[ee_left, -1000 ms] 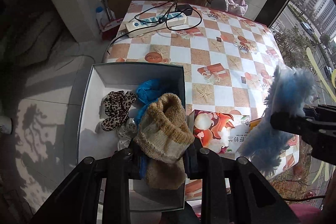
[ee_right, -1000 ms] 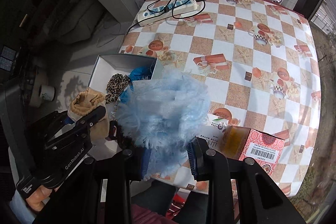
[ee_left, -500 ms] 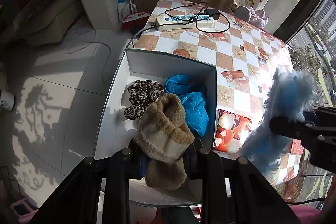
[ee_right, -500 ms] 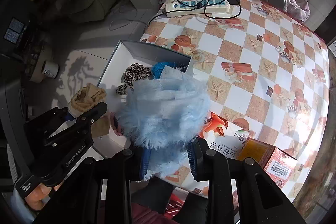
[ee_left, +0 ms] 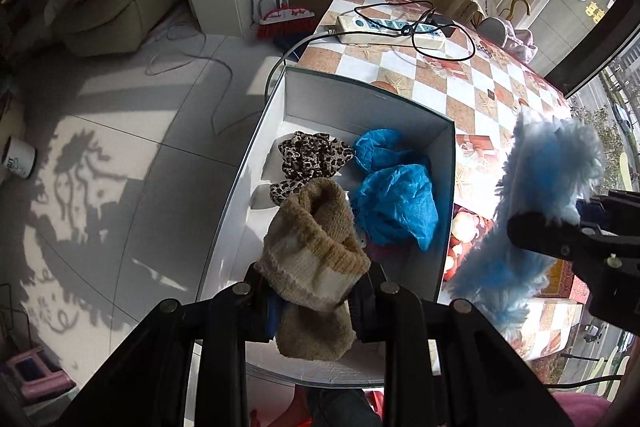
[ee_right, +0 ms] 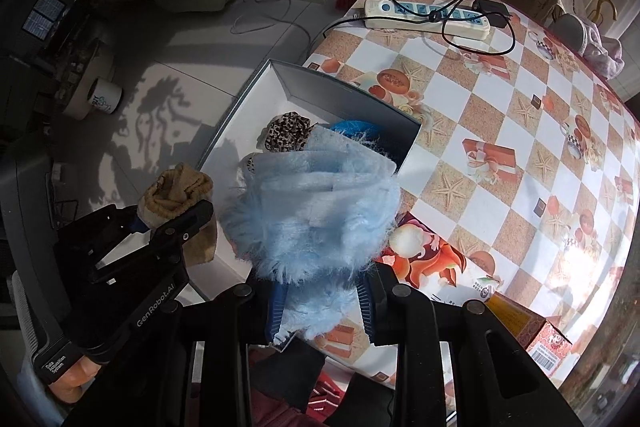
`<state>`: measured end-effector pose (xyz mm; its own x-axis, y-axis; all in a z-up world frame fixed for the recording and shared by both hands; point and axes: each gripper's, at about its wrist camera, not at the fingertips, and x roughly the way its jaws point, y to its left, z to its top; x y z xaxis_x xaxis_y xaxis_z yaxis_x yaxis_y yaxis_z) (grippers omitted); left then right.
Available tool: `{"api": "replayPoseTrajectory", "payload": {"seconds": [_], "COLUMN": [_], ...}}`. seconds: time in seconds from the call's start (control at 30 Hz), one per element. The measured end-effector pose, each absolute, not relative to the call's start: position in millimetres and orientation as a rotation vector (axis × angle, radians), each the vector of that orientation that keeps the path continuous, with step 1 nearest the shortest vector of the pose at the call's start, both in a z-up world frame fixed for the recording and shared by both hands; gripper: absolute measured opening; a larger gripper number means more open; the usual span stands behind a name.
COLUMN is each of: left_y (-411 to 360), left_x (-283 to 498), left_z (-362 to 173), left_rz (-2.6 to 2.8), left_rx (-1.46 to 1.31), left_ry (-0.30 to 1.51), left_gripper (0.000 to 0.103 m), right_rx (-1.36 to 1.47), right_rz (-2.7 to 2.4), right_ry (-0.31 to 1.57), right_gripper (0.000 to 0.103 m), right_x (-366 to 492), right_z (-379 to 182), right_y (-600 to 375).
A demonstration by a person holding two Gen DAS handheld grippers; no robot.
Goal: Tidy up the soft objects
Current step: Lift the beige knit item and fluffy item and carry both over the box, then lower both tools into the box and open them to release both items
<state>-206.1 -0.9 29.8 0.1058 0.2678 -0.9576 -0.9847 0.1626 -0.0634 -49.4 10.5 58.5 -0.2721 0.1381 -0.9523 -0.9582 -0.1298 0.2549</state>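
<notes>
Progress: partway, by the look of it. Leopard-print scrunchie (ee_left: 310, 157) and blue plastic covers (ee_left: 394, 199) already lying inside the white box (ee_left: 362, 103); two more soft pieces held up in the air, not yet dropped in.
Left gripper (ee_left: 310, 301): jaws pinching the knit sock (ee_left: 316, 259) at mid-length, cuff standing up ahead of the jaws, toe end drooping below them.
Sock versus box: hanging over the box's near end, scrunchie and blue covers further ahead of the left jaws and lower.
Right gripper (ee_right: 322, 301): jaws clamped on the lower end of the fluffy blue piece (ee_right: 316, 211), fuzz billowing out ahead and hiding much of what lies beyond.
Fluffy piece versus box: over the box's near right corner and the desk (ee_right: 516, 131) edge, seemingly not yet squarely above the opening.
Nearby: printed tissue pack (ee_right: 436, 259) just right of the box; power strip (ee_right: 426, 15) far ahead on the desk, well apart.
Left to do: judged as release of both pieces into the box.
</notes>
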Motion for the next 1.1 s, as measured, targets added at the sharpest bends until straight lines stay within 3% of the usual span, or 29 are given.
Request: {"api": "replayPoseTrajectory", "payload": {"seconds": [1.1], "left_y": [-1], "left_x": [-210], "left_z": [-11], "left_rz": [1.132], "left_rx": [-1.007], "left_ry": [1.107], "left_gripper": [0.029], "right_rx": [-1.152], "right_rz": [1.556], "right_ry": [1.200], "right_gripper": [0.032], "right_x": [-82], "right_z": [27], "right_y": [29]}}
